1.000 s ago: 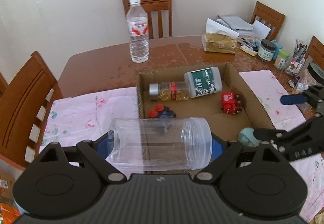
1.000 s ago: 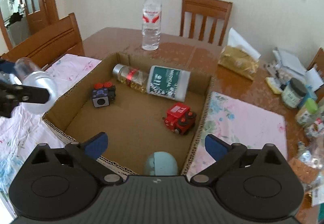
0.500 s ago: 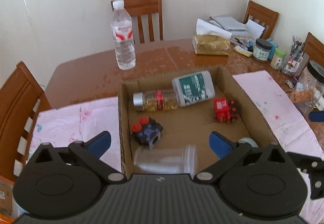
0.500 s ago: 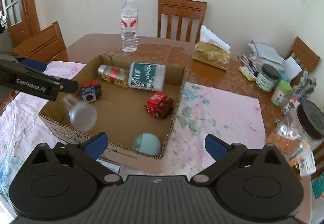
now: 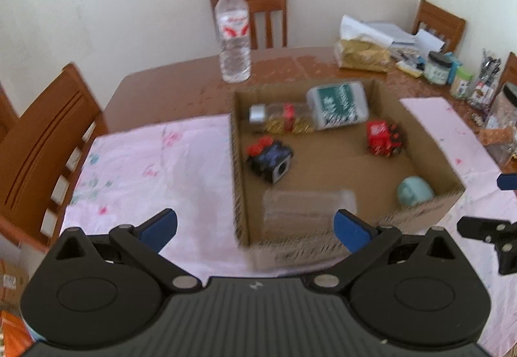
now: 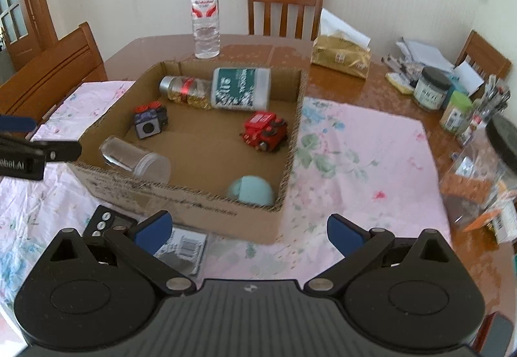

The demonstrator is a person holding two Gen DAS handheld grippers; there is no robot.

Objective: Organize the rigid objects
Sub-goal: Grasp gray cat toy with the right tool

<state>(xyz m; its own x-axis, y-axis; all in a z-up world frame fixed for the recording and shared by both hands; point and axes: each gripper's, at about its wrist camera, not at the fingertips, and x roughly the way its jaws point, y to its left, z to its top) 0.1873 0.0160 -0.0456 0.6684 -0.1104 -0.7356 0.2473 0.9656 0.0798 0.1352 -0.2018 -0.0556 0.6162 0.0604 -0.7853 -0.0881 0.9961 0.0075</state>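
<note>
A cardboard box (image 6: pixel 194 198) (image 5: pixel 239 169) sits on the pink cloth. In it lie a clear plastic jar (image 6: pixel 135 158) (image 5: pixel 307 202) at the near left, a dark cube toy (image 6: pixel 150 124) (image 5: pixel 271 160), a red toy train (image 6: pixel 265 131) (image 5: pixel 383 139), a teal ball (image 6: pixel 250 190) (image 5: pixel 415 190), a green-labelled white bottle (image 6: pixel 240 89) (image 5: pixel 337 105) and a capsule bottle (image 6: pixel 185 90) (image 5: pixel 281 119). My left gripper (image 5: pixel 255 227) is open and empty, near the box's front wall. My right gripper (image 6: pixel 247 229) is open and empty, in front of the box.
A water bottle (image 6: pixel 205 14) stands behind the box. A small black device (image 6: pixel 108 223) and a packet (image 6: pixel 184 248) lie on the cloth before the box. Jars, papers and a tissue pack (image 6: pixel 341 56) crowd the table's right side. Wooden chairs (image 5: pixel 42 137) surround the table.
My left gripper let go of the clear jar, which now lies in the box, and drew back to the left. My right gripper also drew back from the box.
</note>
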